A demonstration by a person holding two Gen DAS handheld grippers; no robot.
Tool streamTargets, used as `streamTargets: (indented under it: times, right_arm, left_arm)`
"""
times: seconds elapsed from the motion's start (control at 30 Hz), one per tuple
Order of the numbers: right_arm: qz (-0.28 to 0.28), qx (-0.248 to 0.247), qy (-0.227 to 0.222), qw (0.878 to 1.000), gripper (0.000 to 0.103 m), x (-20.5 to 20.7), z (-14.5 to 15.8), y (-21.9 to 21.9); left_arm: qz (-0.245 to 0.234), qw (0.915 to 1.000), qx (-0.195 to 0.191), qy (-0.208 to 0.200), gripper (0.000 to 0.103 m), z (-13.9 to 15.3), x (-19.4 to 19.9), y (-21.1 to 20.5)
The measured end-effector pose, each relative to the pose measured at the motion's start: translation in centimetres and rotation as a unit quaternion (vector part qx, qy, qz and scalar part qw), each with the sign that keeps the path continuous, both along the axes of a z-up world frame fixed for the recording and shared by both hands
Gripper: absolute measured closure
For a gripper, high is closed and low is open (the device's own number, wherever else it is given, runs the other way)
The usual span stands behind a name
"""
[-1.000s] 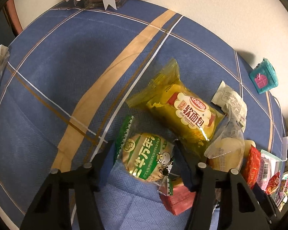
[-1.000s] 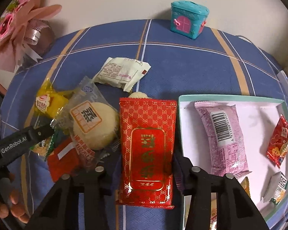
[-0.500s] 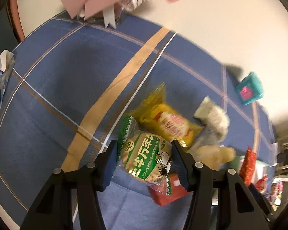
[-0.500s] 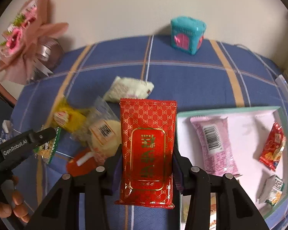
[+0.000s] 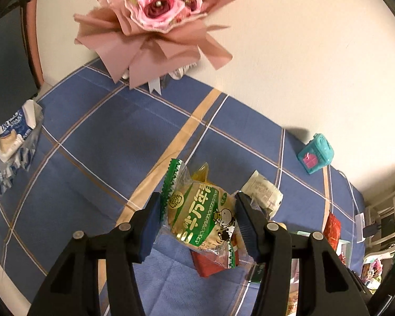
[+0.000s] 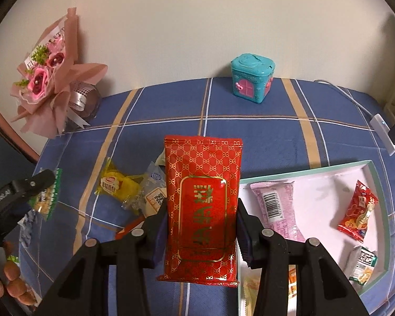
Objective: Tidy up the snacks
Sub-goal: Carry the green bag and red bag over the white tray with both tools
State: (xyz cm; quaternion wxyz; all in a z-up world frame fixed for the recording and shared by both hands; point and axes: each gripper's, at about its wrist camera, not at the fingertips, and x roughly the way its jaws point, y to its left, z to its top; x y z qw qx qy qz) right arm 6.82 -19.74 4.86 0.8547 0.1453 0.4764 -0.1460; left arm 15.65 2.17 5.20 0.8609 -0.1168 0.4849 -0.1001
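**Two packets held above the cloth**

The glossy red pouch [image 6: 202, 208], flat and slick, sits centre frame clamped in the right gripper [image 6: 201, 226]; it could slide out. The left gripper [image 5: 197, 218] squeezes the crinkly green-labelled cake packet [image 5: 200, 218], lower centre, whose soft round cake may crush. The white tray [image 6: 381, 173] lies lower right on blue checked cloth

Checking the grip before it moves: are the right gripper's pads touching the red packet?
Touching. The right wrist view shows the right gripper with both pads pressed against the long edges of the red packet.
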Motion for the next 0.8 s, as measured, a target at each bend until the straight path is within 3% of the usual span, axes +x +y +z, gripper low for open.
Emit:
streamTargets:
  times: [0.3, 0.8]
  right_arm:
    - [-0.051, 0.002, 0.009, 0.999, 0.055, -2.3, 1.2, -4.3]
    - [-0.16, 0.003, -0.021, 0.987, 0.055, -8.7, 4.8, -13.1]
  left_arm:
    - [-0.009, 0.9997, -0.006, -0.02, 0.046, 2.0, -1.8, -1.1]
    - [-0.092, 0.995, -0.001, -0.039, 0.046, 3.9, -6.0, -9.7]
